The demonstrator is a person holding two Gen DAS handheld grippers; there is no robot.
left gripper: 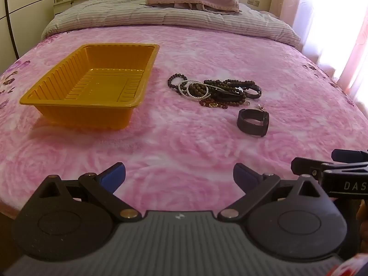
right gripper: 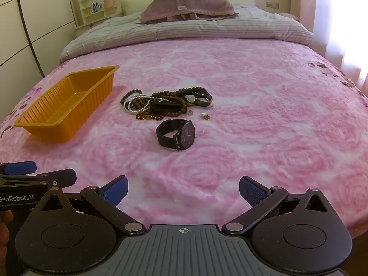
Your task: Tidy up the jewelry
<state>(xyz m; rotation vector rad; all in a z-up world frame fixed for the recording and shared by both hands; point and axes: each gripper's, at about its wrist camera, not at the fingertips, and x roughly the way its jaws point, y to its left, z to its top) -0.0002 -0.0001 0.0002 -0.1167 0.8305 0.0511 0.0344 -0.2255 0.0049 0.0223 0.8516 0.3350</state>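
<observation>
An empty orange plastic tray sits on the pink bedspread at the left. To its right lies a tangled pile of jewelry: dark wooden bead strings, a pearl bracelet, amber beads and a black band. A black wristwatch lies in front of the pile. Small pearl earrings lie beside it. My left gripper is open and empty, near the bed's front edge. My right gripper is open and empty, just right of the left one.
The pink rose-patterned blanket covers the bed. A striped duvet and stacked pillows lie at the far end. A shelf with small items stands back left, a bright curtained window at right.
</observation>
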